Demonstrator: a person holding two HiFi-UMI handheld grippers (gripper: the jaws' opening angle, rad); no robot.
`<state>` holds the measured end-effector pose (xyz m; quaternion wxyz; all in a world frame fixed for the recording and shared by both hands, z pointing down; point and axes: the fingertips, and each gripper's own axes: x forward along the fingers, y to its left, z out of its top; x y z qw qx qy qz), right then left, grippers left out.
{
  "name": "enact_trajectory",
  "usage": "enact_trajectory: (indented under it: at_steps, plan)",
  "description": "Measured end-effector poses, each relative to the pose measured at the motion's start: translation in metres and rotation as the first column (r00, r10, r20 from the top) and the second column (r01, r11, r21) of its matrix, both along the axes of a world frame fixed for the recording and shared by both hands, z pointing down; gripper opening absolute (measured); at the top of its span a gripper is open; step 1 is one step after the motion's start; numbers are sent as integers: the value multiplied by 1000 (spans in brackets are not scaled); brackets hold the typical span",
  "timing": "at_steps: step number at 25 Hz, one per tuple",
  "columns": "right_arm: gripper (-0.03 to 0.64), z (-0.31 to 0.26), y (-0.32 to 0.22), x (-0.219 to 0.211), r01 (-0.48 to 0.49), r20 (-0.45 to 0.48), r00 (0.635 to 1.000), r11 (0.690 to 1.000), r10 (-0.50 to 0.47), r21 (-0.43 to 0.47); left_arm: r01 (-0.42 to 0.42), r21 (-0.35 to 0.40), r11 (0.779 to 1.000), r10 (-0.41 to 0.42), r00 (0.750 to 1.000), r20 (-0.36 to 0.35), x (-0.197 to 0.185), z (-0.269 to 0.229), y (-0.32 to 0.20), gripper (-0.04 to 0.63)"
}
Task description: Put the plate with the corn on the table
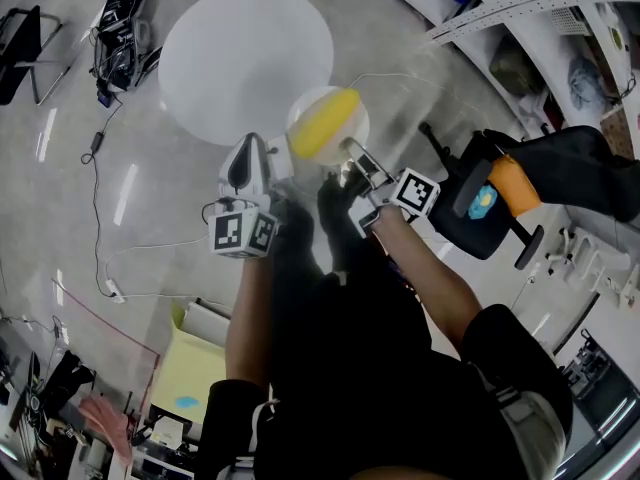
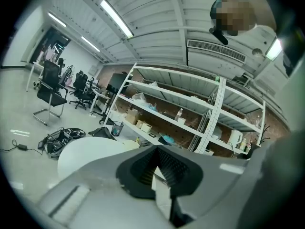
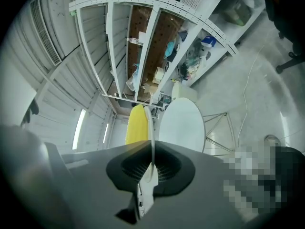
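1. Gripped plate (image 1: 303, 108) rim tight in right gripper (image 3: 152, 168) jaws; carried nothing in closed left gripper (image 2: 155, 168) jaws.
2. Held plate, corn (image 1: 327, 128) aboard, in air by counter's near edge.
3. Called for a level carry, then slow lowering onto the counter (image 1: 240, 58) before release.

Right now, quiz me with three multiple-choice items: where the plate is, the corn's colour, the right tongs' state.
1. Where is the plate? A on the round table; B held in the air short of it; C in a sink.
2. The corn is: A white; B yellow; C green.
3. The right tongs are: A open; B shut, empty; C shut on the plate's rim.
B, the table lies beyond the plate; B, bright yellow cob; C, the rim is pinched between them.
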<state>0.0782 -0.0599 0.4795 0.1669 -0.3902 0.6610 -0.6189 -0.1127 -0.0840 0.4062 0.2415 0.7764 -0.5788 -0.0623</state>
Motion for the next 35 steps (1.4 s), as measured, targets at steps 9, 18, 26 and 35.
enact_trajectory:
  at_steps: [9, 18, 26, 35]
  plan:
    - [18, 33, -24, 0, 32, 4, 999, 999, -32, 2, 7, 0, 1000, -7, 1000, 22, 0, 28, -24, 3]
    - [18, 76, -42, -5, 48, 0, 999, 999, -48, -5, 0, -10, 1000, 0, 1000, 23, 5, 67, -38, 3]
    - [18, 121, -48, -6, 56, -16, 998, 998, -56, -29, -6, -27, 1000, 7, 1000, 22, 0, 102, -47, 3]
    - [18, 155, -52, -10, 39, -8, 999, 998, -39, -51, -34, -32, 999, 34, 999, 3, 11, 129, -50, 3]
